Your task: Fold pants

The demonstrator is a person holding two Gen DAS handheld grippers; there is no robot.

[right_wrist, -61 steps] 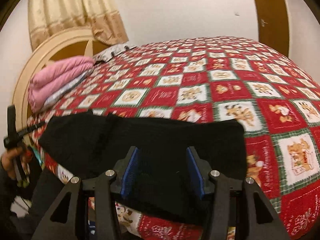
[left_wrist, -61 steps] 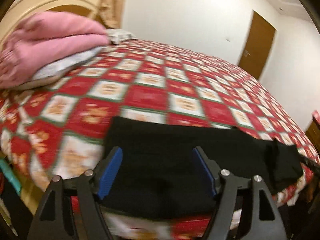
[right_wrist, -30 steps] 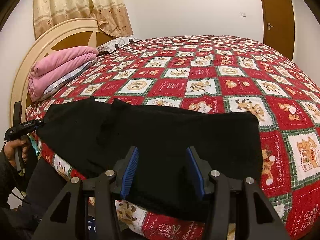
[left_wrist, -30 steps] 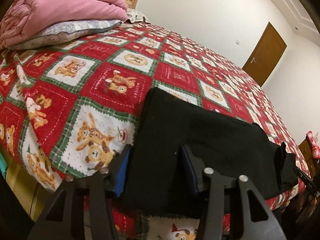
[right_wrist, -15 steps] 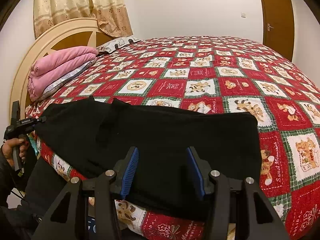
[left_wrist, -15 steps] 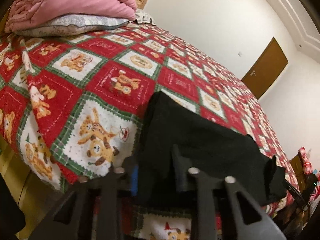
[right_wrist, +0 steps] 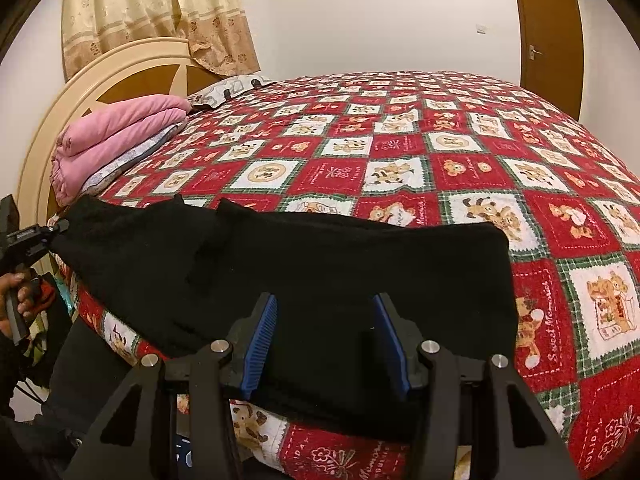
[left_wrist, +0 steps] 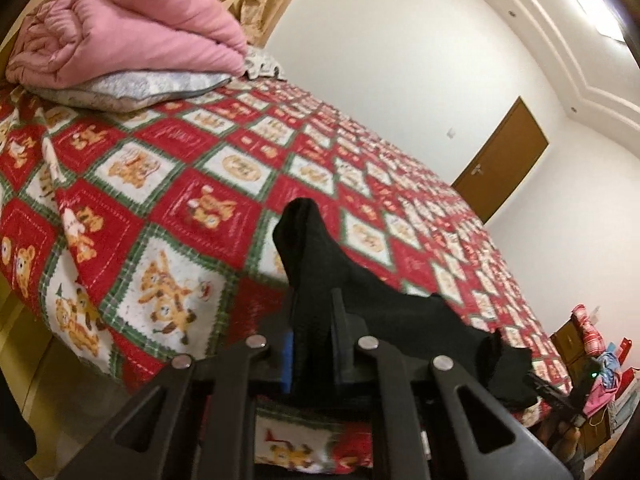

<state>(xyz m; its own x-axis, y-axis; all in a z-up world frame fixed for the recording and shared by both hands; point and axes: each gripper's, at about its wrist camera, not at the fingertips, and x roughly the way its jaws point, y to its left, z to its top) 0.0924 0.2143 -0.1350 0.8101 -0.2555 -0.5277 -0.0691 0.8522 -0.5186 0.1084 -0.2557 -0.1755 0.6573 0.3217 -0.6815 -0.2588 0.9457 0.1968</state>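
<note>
Black pants (right_wrist: 320, 264) lie stretched along the near edge of the bed. My left gripper (left_wrist: 310, 320) is shut on the pants' left end (left_wrist: 316, 264) and has raised it off the quilt into a peak. In the right wrist view the left gripper (right_wrist: 60, 226) shows at the far left, holding that end. My right gripper (right_wrist: 326, 320) is open, its blue pads on either side of the pants' near edge at the right end, with the cloth between them.
The bed has a red and white teddy-bear quilt (right_wrist: 460, 140). A folded pink blanket (left_wrist: 128, 36) lies on a grey pillow (left_wrist: 140, 92) by the cream headboard (right_wrist: 80, 92). A brown door (left_wrist: 504, 160) stands in the far wall. Clutter (left_wrist: 600, 352) sits at the far right.
My left gripper went from open around the pants' left end to shut on it, then lifted it. My right gripper stayed open and almost still at the right end.
</note>
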